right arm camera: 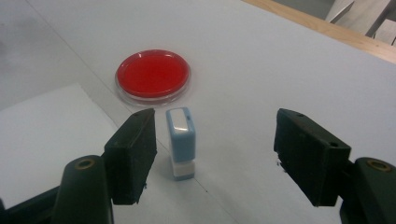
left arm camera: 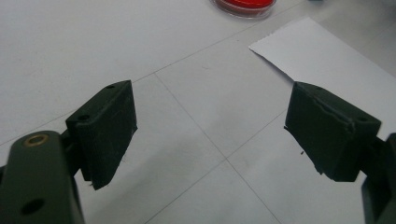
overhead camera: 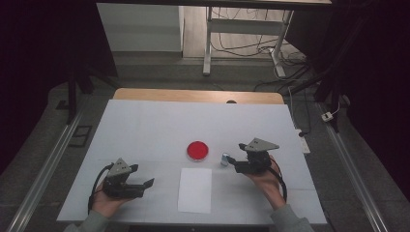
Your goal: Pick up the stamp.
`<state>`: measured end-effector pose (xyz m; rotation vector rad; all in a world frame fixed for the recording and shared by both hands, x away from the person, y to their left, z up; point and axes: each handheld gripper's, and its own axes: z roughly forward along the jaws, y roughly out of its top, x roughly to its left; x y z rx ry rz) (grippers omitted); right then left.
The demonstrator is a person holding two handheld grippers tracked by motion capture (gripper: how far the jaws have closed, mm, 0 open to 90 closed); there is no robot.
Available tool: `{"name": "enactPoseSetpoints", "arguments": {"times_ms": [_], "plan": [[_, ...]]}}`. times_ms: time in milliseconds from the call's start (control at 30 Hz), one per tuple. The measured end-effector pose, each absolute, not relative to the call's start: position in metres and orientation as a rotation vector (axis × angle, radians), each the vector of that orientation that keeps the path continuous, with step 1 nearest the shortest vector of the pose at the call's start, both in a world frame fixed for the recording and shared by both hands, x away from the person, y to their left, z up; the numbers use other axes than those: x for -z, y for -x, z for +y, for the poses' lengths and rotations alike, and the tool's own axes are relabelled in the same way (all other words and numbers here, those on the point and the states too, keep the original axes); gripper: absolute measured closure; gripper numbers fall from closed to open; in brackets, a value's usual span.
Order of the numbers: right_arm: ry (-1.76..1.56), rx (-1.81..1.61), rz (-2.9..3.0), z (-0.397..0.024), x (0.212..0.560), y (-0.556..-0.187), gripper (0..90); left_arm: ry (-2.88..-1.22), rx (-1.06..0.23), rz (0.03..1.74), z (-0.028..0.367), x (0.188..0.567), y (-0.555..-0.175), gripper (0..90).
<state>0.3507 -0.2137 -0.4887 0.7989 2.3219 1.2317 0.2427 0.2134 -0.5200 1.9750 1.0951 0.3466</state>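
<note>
A small light-blue stamp (right arm camera: 181,140) stands upright on the white table, also seen from above as the stamp (overhead camera: 225,159). My right gripper (right arm camera: 215,154) is open around it, and the stamp stands close to the left jaw with a wide gap to the other jaw. From above, the right gripper (overhead camera: 235,162) points left at the stamp. A round red ink pad (overhead camera: 197,150) lies just left of the stamp; the same ink pad (right arm camera: 152,73) sits beyond the jaws. A white paper sheet (overhead camera: 195,190) lies at the front centre. My left gripper (overhead camera: 147,183) rests open at the front left, its jaws empty above the table (left arm camera: 210,130).
The white table cover (overhead camera: 145,125) ends in a wooden edge (overhead camera: 193,95) at the back. Beyond it stand a desk frame (overhead camera: 241,38) and cables on the floor. The paper's corner (left arm camera: 317,51) and the ink pad (left arm camera: 243,5) lie ahead of the left gripper.
</note>
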Motion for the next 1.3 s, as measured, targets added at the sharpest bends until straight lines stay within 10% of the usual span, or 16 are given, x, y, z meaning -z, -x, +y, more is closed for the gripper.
{"name": "enactPoseSetpoints", "arguments": {"times_ms": [1300], "plan": [[-0.696, -1.185, 2.4, -0.191, 0.507, -0.356, 68.3, -1.988, -0.354, 1.1, 0.215, 0.523, -0.243, 18.0]]}}
